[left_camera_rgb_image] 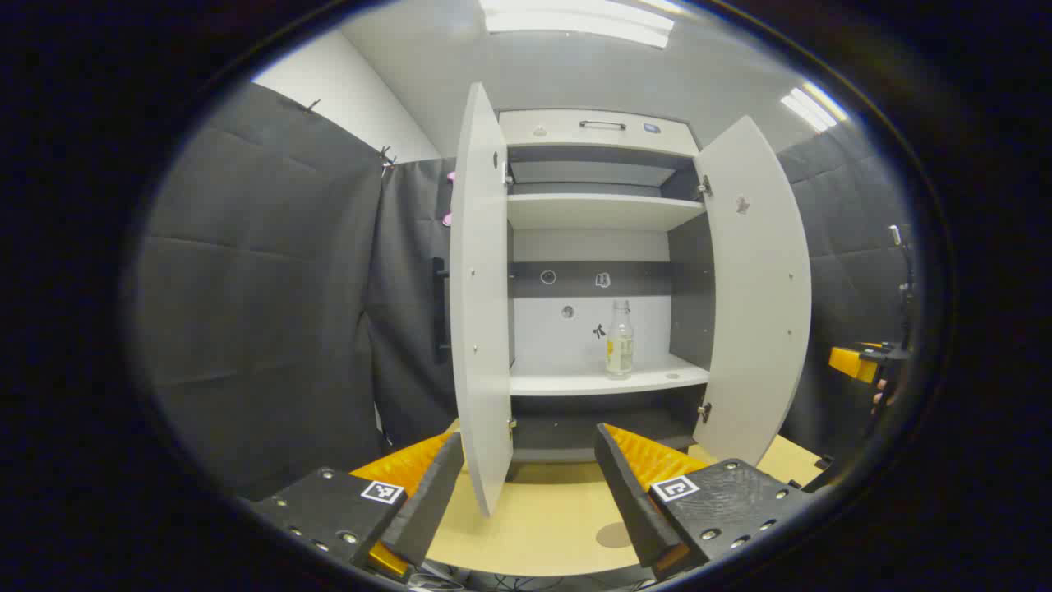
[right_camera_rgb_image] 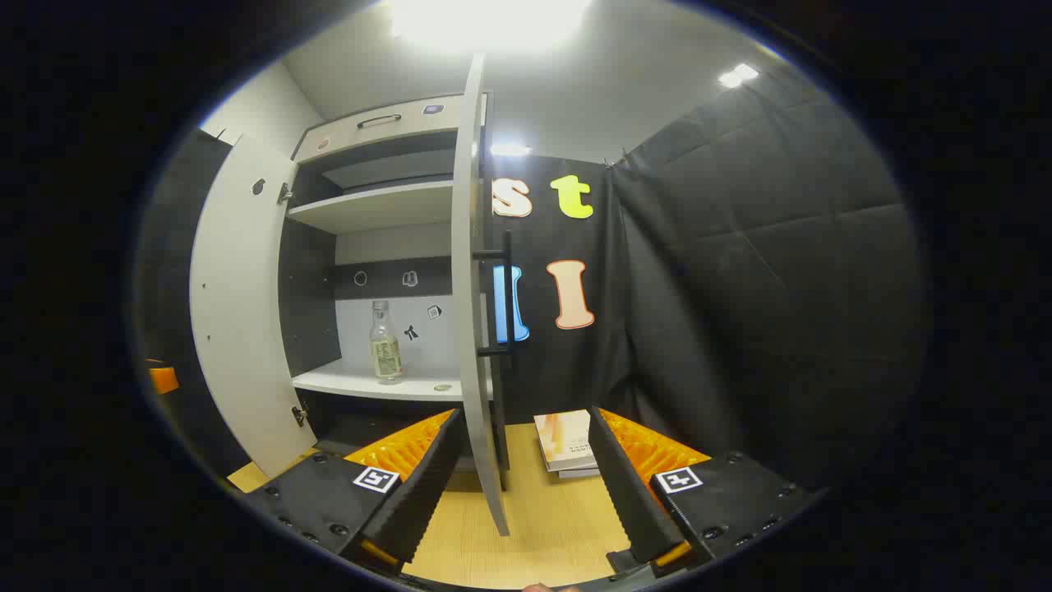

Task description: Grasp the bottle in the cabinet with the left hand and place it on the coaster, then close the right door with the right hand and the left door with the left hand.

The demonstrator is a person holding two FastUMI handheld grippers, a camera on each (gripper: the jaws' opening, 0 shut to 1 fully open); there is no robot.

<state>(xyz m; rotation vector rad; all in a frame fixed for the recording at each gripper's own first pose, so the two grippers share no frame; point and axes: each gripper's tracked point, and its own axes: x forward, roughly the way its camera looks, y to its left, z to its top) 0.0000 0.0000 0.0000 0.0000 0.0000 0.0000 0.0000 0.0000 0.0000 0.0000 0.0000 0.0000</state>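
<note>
**Both grippers spread and empty, bottle on cabinet shelf**

Left gripper view, nearest first: left gripper [left_camera_rgb_image: 526, 481] with jaws wide apart, grasping nothing, above the wooden table [left_camera_rgb_image: 542, 526]. Round coaster [left_camera_rgb_image: 613, 535] on table just beside right finger. Beyond, left to right: left door [left_camera_rgb_image: 481, 304] open, edge-on; bottle [left_camera_rgb_image: 620, 339] upright on lower shelf [left_camera_rgb_image: 604, 380], right of centre; right door [left_camera_rgb_image: 760, 288] swung open.

Right gripper view: right gripper [right_camera_rgb_image: 522, 477] likewise released, holding nothing. Left to right: left door [right_camera_rgb_image: 238, 304] open; bottle [right_camera_rgb_image: 385, 343] standing on shelf; right door [right_camera_rgb_image: 472, 288] edge-on between fingers, dark handle [right_camera_rgb_image: 508, 296] on its outer face; books [right_camera_rgb_image: 567, 444] stacked on table.
</note>
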